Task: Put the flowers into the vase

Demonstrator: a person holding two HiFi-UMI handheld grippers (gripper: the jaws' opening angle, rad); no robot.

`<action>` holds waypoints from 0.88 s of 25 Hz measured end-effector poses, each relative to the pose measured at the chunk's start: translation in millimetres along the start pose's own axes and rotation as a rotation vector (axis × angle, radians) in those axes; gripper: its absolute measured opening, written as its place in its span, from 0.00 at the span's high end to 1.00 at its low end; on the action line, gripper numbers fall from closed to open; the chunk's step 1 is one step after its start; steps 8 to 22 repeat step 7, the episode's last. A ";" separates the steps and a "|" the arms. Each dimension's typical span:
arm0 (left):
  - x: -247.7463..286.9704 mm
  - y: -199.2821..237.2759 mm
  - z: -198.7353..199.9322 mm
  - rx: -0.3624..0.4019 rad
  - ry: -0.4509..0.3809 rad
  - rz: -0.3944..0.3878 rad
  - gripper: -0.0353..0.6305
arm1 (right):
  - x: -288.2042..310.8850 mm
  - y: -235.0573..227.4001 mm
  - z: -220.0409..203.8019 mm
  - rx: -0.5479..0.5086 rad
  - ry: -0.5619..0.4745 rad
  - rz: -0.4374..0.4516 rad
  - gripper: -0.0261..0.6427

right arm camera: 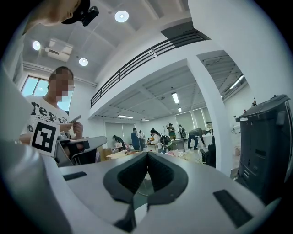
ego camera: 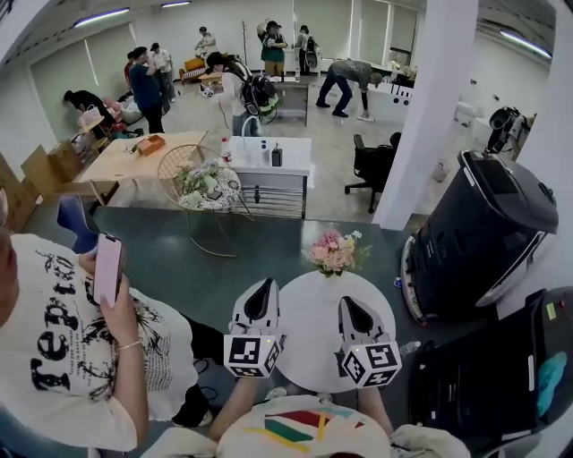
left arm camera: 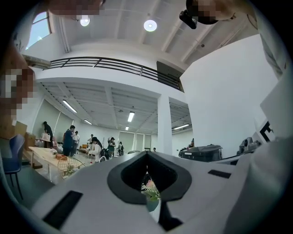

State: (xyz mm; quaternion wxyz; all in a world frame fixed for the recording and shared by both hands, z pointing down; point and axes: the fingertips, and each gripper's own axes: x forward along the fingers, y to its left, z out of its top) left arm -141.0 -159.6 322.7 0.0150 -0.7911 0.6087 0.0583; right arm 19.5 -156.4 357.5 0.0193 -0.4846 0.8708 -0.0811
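Left claw (ego camera: 260, 284) and right claw (ego camera: 348, 302) hover clenched, empty, above the counter (ego camera: 309, 333); a hasty reach may push the flowers (ego camera: 333, 251) off its far edge.

1. Ahead of you a grey-green floor (ego camera: 179, 259) spreads out, paler farther back.
2. A thick white column (ego camera: 430, 107) rises at your right, with a black office chair (ego camera: 372, 165) near its base.
3. A wooden table (ego camera: 116, 161) and a white desk (ego camera: 269, 156) stand mid-room, and cardboard boxes (ego camera: 40, 170) sit at your left.
4. Strip lights (ego camera: 100, 16) glow overhead, and a dark railing (left arm camera: 114, 66) lines the upper level.
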 end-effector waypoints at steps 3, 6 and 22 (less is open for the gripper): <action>-1.9 -1.5 0.3 -0.002 -0.002 -0.004 0.94 | -0.8 1.5 -1.3 -0.003 0.005 0.001 0.94; -2.0 -2.3 -0.4 0.000 -0.002 -0.007 0.94 | 0.3 2.2 -2.1 -0.007 0.005 0.003 0.94; -1.7 -2.7 -0.8 0.001 -0.002 -0.008 0.94 | 0.7 2.2 -2.2 -0.008 0.004 0.003 0.94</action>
